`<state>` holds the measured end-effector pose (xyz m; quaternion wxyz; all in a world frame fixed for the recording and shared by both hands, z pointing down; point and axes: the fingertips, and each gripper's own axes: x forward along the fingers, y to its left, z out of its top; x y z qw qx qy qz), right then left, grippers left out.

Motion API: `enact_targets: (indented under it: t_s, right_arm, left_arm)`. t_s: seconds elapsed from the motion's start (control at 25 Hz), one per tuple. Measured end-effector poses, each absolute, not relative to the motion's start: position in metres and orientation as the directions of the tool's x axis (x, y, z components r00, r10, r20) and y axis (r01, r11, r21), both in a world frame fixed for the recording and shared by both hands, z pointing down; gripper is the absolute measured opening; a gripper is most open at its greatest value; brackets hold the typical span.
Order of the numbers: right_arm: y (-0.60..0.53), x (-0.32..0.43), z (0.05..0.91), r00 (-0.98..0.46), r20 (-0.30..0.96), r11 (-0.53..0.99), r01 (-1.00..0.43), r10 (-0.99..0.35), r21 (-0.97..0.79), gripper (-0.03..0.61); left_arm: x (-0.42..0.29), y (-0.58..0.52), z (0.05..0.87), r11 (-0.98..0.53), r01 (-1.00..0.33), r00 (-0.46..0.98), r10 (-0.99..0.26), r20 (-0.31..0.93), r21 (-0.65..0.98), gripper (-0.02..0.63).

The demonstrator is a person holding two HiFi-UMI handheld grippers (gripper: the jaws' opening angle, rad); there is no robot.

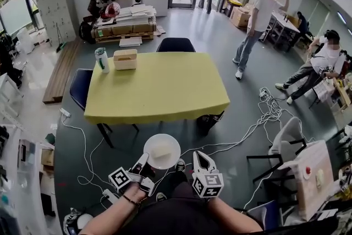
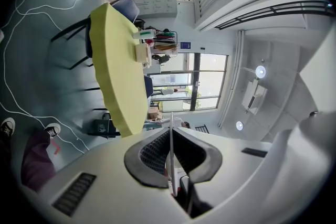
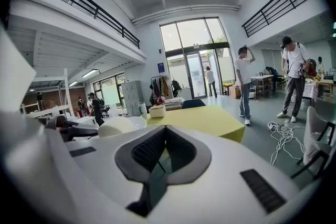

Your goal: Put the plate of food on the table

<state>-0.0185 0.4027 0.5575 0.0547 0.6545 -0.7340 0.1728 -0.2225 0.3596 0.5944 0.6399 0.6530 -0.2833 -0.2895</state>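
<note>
A white plate (image 1: pixel 161 151) with a pale piece of food on it hangs over the floor in front of the yellow table (image 1: pixel 159 91). My left gripper (image 1: pixel 144 161) is shut on the plate's near-left rim. In the left gripper view that rim (image 2: pixel 171 139) runs as a thin white edge between the shut pads, and the table (image 2: pixel 118 76) stands ahead. My right gripper (image 1: pixel 199 158) is beside the plate on its right, shut and holding nothing. In the right gripper view the plate (image 3: pixel 118 126) shows at the left and the table (image 3: pixel 199 118) lies ahead.
A wooden tissue box (image 1: pixel 125 59) and a bottle (image 1: pixel 102 60) stand at the table's far-left corner. Dark chairs (image 1: pixel 175 44) sit at the far and left sides, a black bag (image 1: pixel 209 121) under the table. White cables (image 1: pixel 258 124) trail over the floor. People stand at the right.
</note>
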Motion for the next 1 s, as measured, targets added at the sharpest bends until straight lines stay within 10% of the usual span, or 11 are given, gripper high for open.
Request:
enact_targets:
  t_s: [1.0]
  right_arm:
    - [0.285,-0.005,0.564,-0.233,0.297,0.172,-0.961,-0.926,-0.216,0.012]
  left_arm:
    - [-0.194,0.253,0.602,-0.009,0.001,0.638,-0.770,-0.007,1.000,0.020]
